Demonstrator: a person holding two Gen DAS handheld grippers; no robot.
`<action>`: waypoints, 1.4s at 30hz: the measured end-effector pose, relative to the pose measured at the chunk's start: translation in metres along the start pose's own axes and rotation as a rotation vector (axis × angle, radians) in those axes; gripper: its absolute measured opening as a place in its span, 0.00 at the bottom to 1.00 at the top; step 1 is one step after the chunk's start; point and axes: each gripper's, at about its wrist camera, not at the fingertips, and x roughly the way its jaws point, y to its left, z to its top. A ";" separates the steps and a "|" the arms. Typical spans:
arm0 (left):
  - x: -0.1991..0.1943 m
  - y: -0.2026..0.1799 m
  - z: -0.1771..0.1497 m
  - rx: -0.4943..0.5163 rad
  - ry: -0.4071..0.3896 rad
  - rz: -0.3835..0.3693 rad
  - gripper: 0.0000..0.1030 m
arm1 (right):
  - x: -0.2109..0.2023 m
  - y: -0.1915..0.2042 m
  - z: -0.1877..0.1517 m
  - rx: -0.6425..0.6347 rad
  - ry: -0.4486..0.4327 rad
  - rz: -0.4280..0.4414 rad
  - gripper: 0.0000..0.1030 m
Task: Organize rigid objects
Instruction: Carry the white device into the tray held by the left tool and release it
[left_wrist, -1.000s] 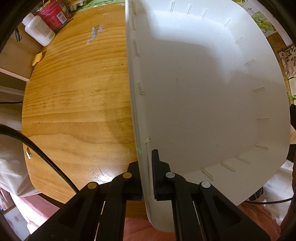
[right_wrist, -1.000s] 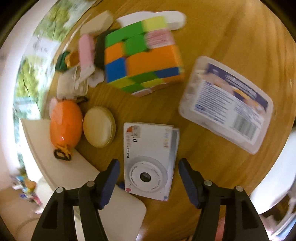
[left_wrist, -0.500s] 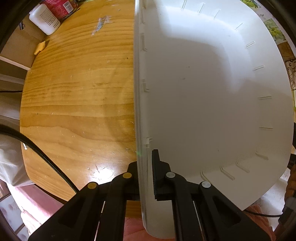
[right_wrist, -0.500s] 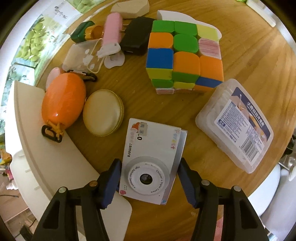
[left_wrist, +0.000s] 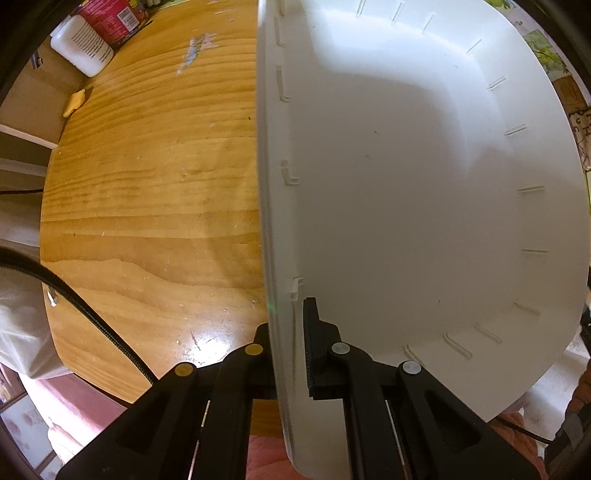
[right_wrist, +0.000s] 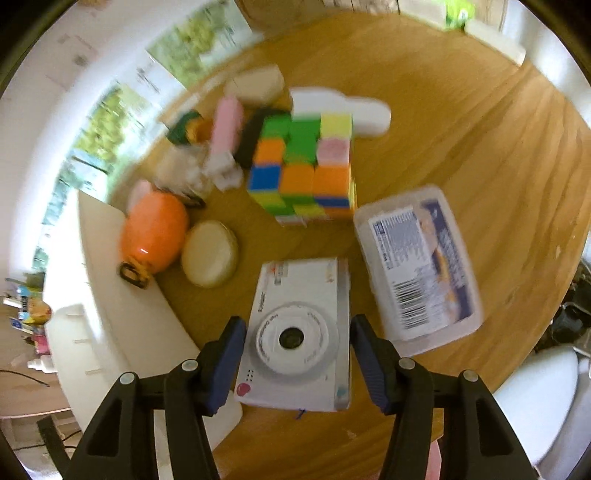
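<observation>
- The wooden surface (right_wrist: 461, 155) carries everything, and its bare stretch fills the left wrist view (left_wrist: 147, 192).
- A white bin (left_wrist: 406, 192) stands on it, empty inside; the left gripper (left_wrist: 286, 332) has its jaws clamped narrow on the bin's near wall, one finger outside and one inside.
- A colourful cube (right_wrist: 303, 166) sits mid-surface, with a clear lidded box (right_wrist: 417, 266) bearing a barcode label to its right.
- A white toy camera (right_wrist: 299, 332) lies lens-up between the blue pads of the right gripper (right_wrist: 297, 354); its jaws are closing, both pads right against the camera's sides, though blur hides whether they press.
- An orange egg-shaped case (right_wrist: 153, 230) rests against the bin's rim, touching a round cream case (right_wrist: 209, 253).
- A pink tube (right_wrist: 226, 123) and other small items, too blurred to name, lie beyond.
</observation>
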 end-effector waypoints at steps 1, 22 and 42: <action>0.000 0.001 0.000 0.002 -0.002 -0.003 0.06 | -0.006 -0.001 -0.002 -0.011 -0.031 0.010 0.57; -0.008 -0.006 0.015 0.035 -0.039 0.015 0.06 | -0.087 0.075 -0.019 -0.406 -0.466 0.243 0.49; -0.032 -0.017 0.012 0.009 -0.055 0.046 0.08 | -0.056 0.183 -0.088 -1.046 -0.287 0.389 0.49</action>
